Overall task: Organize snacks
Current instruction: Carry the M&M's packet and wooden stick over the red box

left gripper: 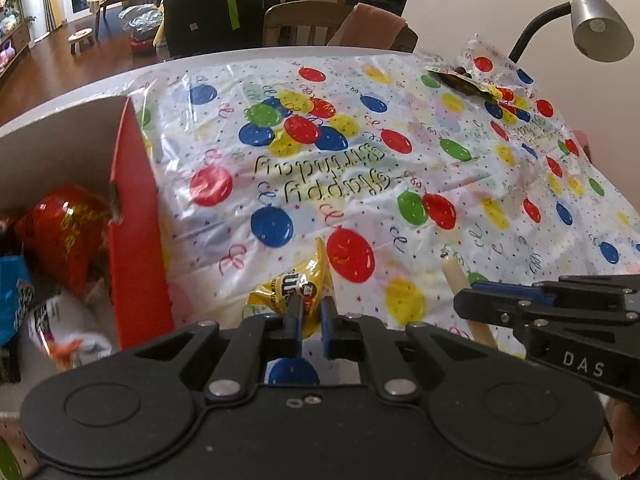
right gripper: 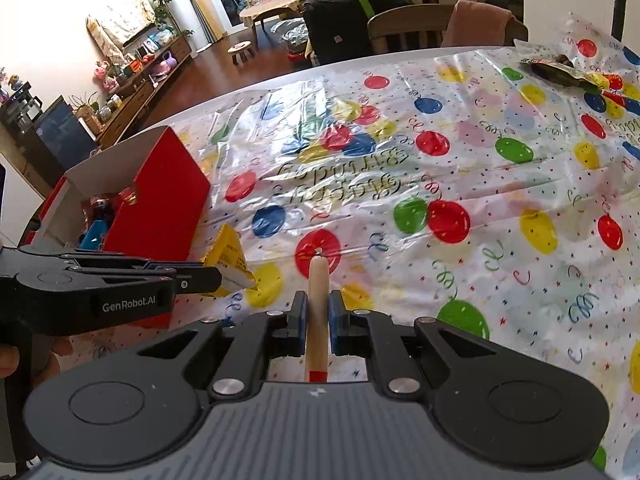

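Left wrist view shows the left gripper (left gripper: 308,316) with its jaws closed on a yellow candy bag (left gripper: 294,284), held just above the worktop (left gripper: 80,92). The red box (left gripper: 136,240) of snacks lies directly to its left, open side up, so this hand is the nearer one. Right wrist view shows the right gripper (right gripper: 318,316) with jaws clamped around a pale sausage stick (right gripper: 318,280), its long axis pointing away along the fingers. A dark snack packet (right gripper: 560,70) remains far right.
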Available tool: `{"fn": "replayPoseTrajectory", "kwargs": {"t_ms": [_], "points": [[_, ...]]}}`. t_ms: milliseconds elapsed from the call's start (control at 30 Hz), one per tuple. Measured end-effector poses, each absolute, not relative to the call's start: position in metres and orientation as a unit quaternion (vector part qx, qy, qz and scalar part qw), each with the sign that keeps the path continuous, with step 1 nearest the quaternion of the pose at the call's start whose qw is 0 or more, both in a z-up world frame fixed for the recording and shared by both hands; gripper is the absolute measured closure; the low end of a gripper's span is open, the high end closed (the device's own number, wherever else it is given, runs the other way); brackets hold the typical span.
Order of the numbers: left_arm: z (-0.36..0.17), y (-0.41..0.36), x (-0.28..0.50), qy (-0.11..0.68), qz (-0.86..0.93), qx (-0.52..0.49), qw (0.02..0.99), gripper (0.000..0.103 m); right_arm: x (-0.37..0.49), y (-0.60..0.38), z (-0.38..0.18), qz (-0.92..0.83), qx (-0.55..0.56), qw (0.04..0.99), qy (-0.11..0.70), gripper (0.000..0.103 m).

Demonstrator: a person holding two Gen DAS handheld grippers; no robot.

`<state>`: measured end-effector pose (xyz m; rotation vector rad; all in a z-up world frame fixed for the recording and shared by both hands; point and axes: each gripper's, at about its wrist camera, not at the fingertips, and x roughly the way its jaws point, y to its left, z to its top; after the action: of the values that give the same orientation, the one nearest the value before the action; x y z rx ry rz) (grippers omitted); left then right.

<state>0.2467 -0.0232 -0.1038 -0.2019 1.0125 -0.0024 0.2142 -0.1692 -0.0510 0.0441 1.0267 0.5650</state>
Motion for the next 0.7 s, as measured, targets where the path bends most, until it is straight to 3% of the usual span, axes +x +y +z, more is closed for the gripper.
{"fn": "replayPoseTrajectory", "kwargs": {"t_ms": [700], "points": [[-0.019, 0.022, 0.193, 0.434, 0.013, -0.117, 0.893, 0.098, 0.186, -0.098, 0.026, 0.329, -0.008, 0.840, 0.432, 0.093]]}}
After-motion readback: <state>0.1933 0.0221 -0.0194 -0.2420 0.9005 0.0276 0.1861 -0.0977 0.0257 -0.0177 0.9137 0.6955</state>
